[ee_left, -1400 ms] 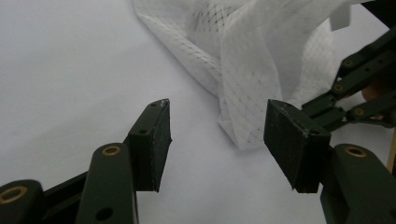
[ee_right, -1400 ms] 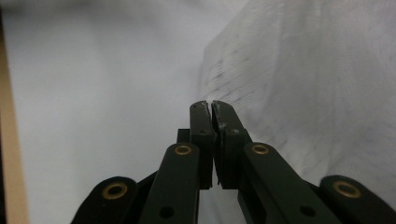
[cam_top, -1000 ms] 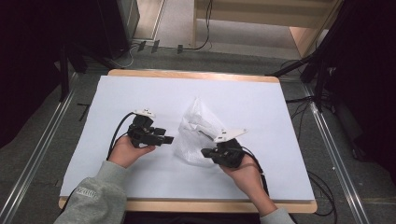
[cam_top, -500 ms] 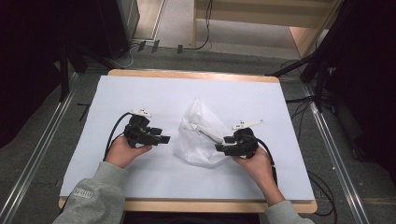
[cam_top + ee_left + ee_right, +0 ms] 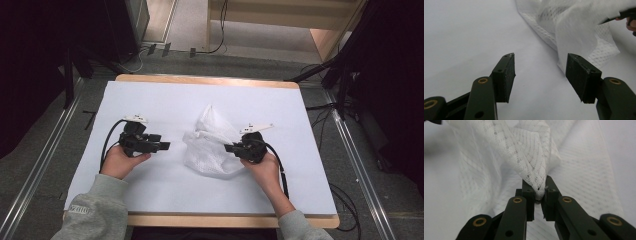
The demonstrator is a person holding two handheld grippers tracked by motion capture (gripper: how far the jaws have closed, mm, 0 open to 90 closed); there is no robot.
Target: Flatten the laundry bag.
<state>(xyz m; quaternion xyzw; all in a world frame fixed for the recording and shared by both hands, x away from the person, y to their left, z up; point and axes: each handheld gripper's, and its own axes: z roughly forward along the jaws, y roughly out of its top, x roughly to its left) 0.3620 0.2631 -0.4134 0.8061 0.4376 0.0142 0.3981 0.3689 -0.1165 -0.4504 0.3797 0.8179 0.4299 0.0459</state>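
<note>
White mesh fabric, a crumpled net-like bag (image 5: 212, 142), lies near the middle of the tabletop (image 5: 165, 102), on its pale sheet covering. Part of the mesh is bunched upward into a peak, and in the right gripper view a twisted fold of it (image 5: 534, 165) rises straight out of the pinch of the two black jaws. The right tool (image 5: 231, 148) has just been closing its jaws, and they now stand nearly together with that fold of mesh clamped between the pads (image 5: 529, 195). In the high view this tool sits at the bag's right edge, touching it, held in the person's right hand (image 5: 262, 167).

Left of the bag, apart from it, the left tool (image 5: 164, 146) is held in the left hand (image 5: 120, 161) with its tips pointing towards the mesh. Its jaws stand wide apart with nothing between them; in the left gripper view the bare sheet shows through the gap, and the bag's near edge (image 5: 574, 32) lies just beyond the right-hand pad (image 5: 581, 75). A black cable (image 5: 107, 142) loops from the left tool across the sheet.
</note>
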